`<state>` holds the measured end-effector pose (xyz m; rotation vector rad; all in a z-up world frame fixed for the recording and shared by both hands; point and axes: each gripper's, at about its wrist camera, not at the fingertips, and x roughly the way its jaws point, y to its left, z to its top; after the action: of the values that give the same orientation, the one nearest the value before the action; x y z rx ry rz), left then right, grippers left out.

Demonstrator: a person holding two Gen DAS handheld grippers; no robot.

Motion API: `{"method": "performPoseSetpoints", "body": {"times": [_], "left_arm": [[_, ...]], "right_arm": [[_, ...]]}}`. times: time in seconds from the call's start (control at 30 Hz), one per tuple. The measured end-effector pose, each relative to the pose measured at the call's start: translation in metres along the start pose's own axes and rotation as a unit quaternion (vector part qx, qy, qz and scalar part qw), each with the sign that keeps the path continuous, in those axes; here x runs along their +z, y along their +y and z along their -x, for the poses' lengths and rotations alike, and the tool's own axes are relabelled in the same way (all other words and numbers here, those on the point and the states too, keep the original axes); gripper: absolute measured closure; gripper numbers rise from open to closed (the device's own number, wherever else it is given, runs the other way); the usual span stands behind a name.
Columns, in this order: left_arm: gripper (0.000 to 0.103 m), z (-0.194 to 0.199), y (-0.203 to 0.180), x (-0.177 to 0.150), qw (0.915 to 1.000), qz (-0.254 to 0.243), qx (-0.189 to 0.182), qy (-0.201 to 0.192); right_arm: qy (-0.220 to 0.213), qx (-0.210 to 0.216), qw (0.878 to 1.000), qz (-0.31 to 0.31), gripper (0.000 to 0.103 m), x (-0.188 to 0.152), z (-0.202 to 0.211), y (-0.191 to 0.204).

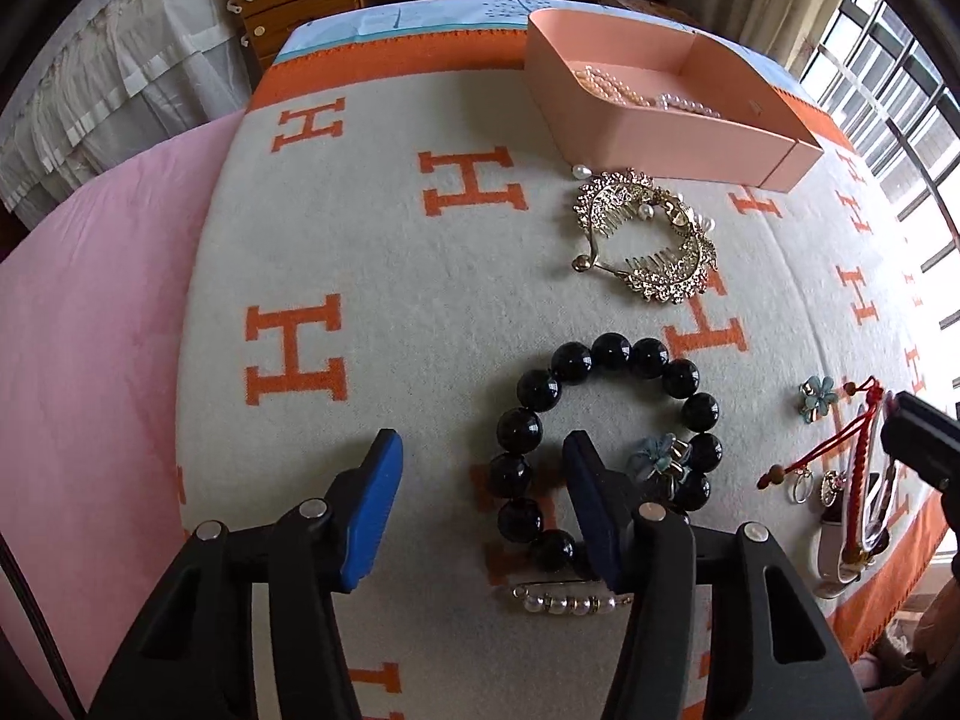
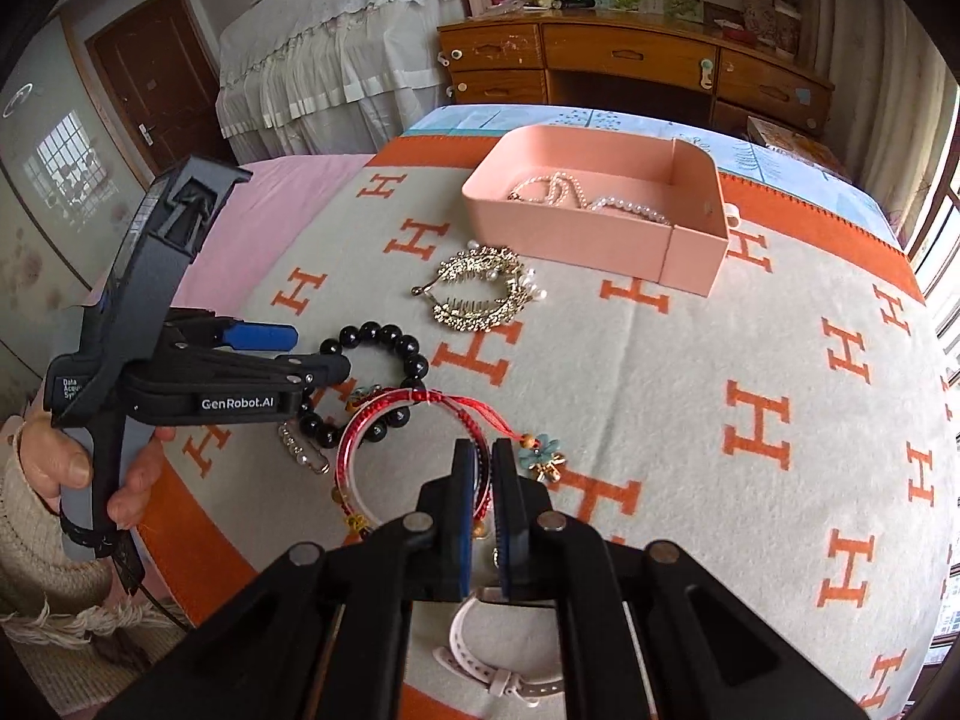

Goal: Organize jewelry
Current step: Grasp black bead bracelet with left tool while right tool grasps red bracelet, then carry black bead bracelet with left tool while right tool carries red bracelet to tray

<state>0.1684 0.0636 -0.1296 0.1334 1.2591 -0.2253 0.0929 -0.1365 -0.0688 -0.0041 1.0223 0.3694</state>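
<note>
A black bead bracelet (image 1: 606, 354) lies on the cream blanket with orange H marks (image 1: 390, 240). My left gripper (image 1: 480, 456) hangs over it, open; its blue pads straddle the bracelet's left beads without touching them. It also shows in the right wrist view as the left gripper (image 2: 306, 354), held by a hand. My right gripper (image 2: 485, 462) is shut on a red bracelet (image 2: 384, 402) with a braided cord, near the blanket's front edge. A pink box (image 2: 600, 240) at the back holds pearl necklaces.
A gold hair comb (image 1: 648, 234) lies between the bracelet and the pink box (image 1: 660, 138). A pearl pin (image 1: 564, 603), blue flower clips (image 1: 819, 396) and a white watch (image 2: 498, 660) sit near the front edge. A pink sheet (image 1: 90, 360) lies left; a wooden desk (image 2: 630, 60) stands behind.
</note>
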Motion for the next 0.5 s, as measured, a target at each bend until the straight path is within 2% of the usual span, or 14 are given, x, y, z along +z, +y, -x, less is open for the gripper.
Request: {"method": "performPoseSetpoints", "body": {"times": [0.03,0.1,0.13,0.3,0.5], "left_arm": [[0.057,0.000,-0.002,0.001,1.0000,-0.006,0.000,0.002],[0.083,0.001,-0.006,0.005,0.9999,-0.014,-0.002,0.005],[0.090,0.001,-0.007,0.007,0.9999,-0.011,-0.004,0.010],[0.091,0.011,-0.005,0.010,0.9995,0.015,-0.026,-0.009],[0.091,0.060,-0.009,0.015,0.9951,0.034,-0.068,-0.062]], "right_arm": [[-0.003,0.000,1.000,-0.002,0.097,0.000,0.002,-0.002],[-0.008,0.001,1.000,-0.009,0.097,0.000,0.003,-0.005],[-0.009,0.002,1.000,-0.012,0.097,-0.001,0.003,-0.006],[-0.015,0.001,1.000,-0.024,0.097,0.001,0.006,-0.013],[-0.048,-0.012,0.998,-0.030,0.097,0.008,0.025,-0.023]]}}
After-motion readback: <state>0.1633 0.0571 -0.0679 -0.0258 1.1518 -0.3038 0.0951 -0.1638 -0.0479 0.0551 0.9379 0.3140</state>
